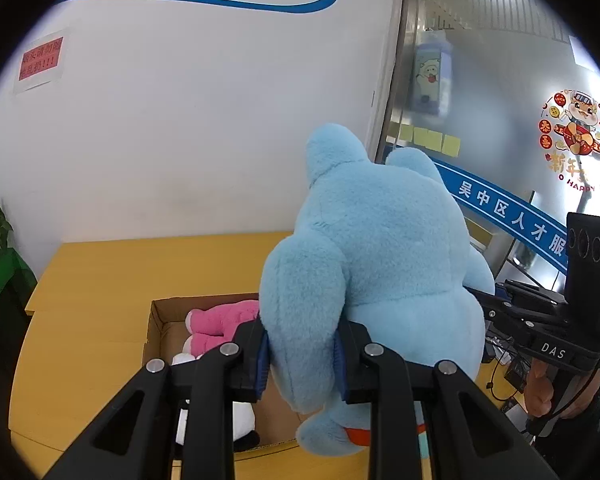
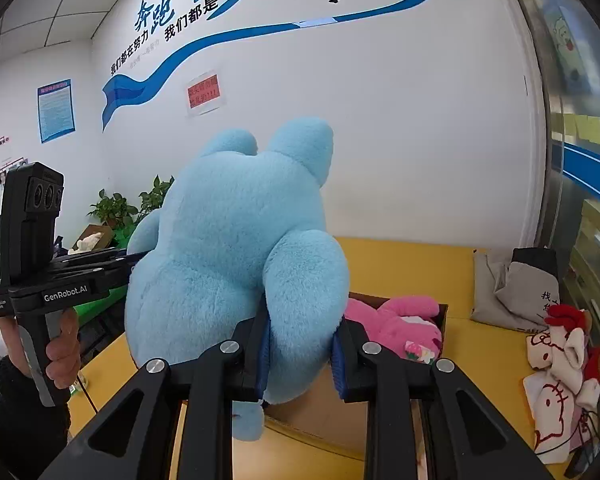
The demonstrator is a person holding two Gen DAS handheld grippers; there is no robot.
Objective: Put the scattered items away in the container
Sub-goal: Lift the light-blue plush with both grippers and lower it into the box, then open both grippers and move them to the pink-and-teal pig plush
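Observation:
A big light-blue plush toy (image 1: 380, 248) hangs in the air above a brown cardboard box (image 1: 156, 320). My left gripper (image 1: 300, 360) is shut on one of its plush limbs. My right gripper (image 2: 300, 356) is shut on another limb of the same blue plush toy (image 2: 236, 240). Seen from the left, the right gripper (image 1: 540, 316) reaches in from the right side, and the left gripper (image 2: 80, 268) shows at the left of the right wrist view. A pink plush toy (image 2: 396, 320) lies in the cardboard box (image 2: 444, 312); a white and black plush (image 1: 236, 412) lies beside the pink plush toy (image 1: 220, 316).
The box sits on a yellow table (image 1: 112, 272) against a white wall. At the table's right end lie grey cloth bags (image 2: 520, 292) and a white-and-red plush (image 2: 560, 360). Green plants (image 2: 116, 208) stand at the left. A glass partition (image 1: 500, 80) closes the right side.

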